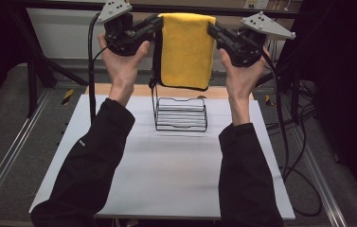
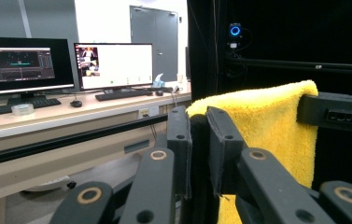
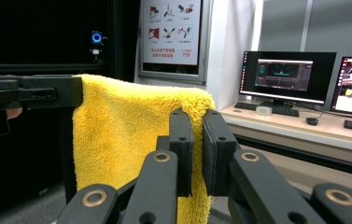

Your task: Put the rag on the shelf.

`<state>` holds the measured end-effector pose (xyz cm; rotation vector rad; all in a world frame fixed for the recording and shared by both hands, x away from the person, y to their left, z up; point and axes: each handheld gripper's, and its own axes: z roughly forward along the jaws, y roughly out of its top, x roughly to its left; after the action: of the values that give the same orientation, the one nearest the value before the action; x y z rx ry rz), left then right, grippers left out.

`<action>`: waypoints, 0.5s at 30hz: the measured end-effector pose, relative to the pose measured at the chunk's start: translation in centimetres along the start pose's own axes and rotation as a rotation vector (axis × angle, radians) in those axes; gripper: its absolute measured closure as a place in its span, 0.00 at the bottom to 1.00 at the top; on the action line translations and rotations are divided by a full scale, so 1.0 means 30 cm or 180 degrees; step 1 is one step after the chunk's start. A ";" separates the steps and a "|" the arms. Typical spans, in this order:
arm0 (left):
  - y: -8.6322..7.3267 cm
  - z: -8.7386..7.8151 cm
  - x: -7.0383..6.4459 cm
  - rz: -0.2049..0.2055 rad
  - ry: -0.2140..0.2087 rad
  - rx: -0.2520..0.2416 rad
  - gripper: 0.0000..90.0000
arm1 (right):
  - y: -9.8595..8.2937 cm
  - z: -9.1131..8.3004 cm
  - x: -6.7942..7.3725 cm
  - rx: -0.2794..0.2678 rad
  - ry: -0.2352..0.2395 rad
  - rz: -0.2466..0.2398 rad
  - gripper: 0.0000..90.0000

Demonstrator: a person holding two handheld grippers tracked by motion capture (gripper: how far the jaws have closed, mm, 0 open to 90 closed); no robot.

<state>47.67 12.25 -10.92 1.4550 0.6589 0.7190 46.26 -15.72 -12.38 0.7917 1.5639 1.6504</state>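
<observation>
A yellow towel (image 1: 186, 49) hangs folded high above the table, stretched between both grippers. My left gripper (image 1: 156, 22) is shut on the towel's upper left corner, and my right gripper (image 1: 212, 26) is shut on its upper right corner. In the left gripper view the jaws stand pressed on the towel (image 2: 267, 121) edge at my left gripper (image 2: 198, 119). The right gripper view has my right gripper (image 3: 197, 121) clamped on the towel (image 3: 127, 126), with the other gripper's black jaw on its far corner. Below the towel a black wire rack (image 1: 181, 113) stands on the white table (image 1: 166, 161).
The table's wooden far edge (image 1: 233, 91) lies behind the rack. Cables (image 1: 290, 142) trail down the right side of the table. A desk with monitors (image 2: 113, 65) and keyboards stands beyond. Dark frames and curtains flank both sides.
</observation>
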 end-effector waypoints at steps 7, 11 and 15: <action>0.020 0.042 0.026 0.0021 0.0046 0.0023 0.89 | 0.008 0.041 -0.023 -0.0029 -0.0040 0.0003 0.93; 0.040 0.063 0.036 0.0082 0.0075 0.0020 0.89 | 0.017 0.062 -0.038 -0.0054 -0.0057 0.0014 0.93; 0.047 0.089 0.045 0.0071 0.0086 0.0024 0.89 | 0.022 0.082 -0.051 -0.0071 -0.0097 -0.0008 0.93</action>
<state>50.55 11.58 -9.42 1.4638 0.6675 0.7553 49.09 -15.62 -11.47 0.7995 1.5223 1.6437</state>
